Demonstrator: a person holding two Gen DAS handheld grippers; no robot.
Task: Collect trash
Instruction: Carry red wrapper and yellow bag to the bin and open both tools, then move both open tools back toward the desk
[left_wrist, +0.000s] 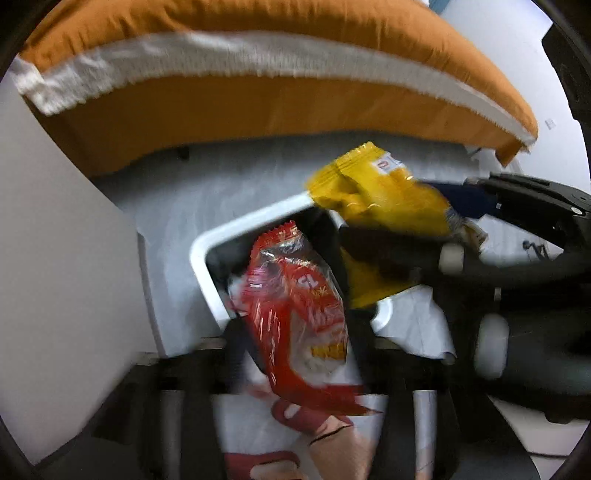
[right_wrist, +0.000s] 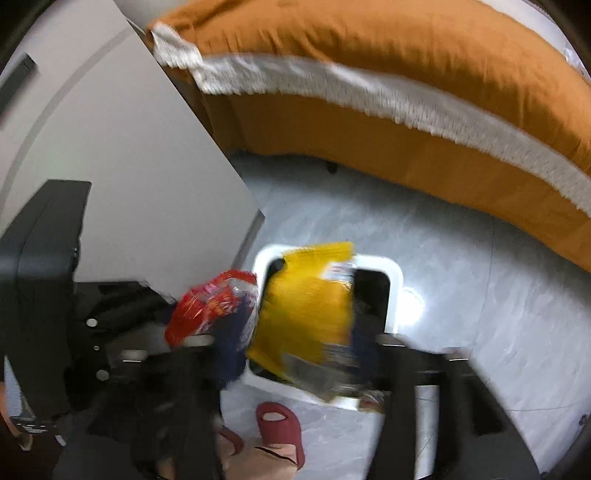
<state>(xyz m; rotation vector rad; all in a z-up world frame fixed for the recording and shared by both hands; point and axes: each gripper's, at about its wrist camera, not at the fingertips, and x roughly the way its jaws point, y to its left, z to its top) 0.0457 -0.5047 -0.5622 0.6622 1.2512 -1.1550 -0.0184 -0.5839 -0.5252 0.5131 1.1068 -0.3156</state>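
A white-rimmed trash bin (left_wrist: 243, 225) with a dark inside stands on the floor; it also shows in the right wrist view (right_wrist: 397, 295). My left gripper (left_wrist: 295, 354) is shut on a red snack wrapper (left_wrist: 295, 302) and holds it over the bin's mouth. My right gripper (right_wrist: 295, 354) is shut on a yellow snack wrapper (right_wrist: 306, 310), also over the bin. In the left wrist view the yellow wrapper (left_wrist: 380, 195) and the right gripper's body come in from the right. In the right wrist view the red wrapper (right_wrist: 210, 302) sits to the left. The frames are blurred.
An orange sofa (left_wrist: 258, 122) with a white fringed throw (left_wrist: 221, 55) stands behind the bin. A white panel (right_wrist: 129, 166) rises at the left. The floor (right_wrist: 461, 277) is pale grey tile. A foot in a dark red slipper (right_wrist: 280, 428) stands near the bin.
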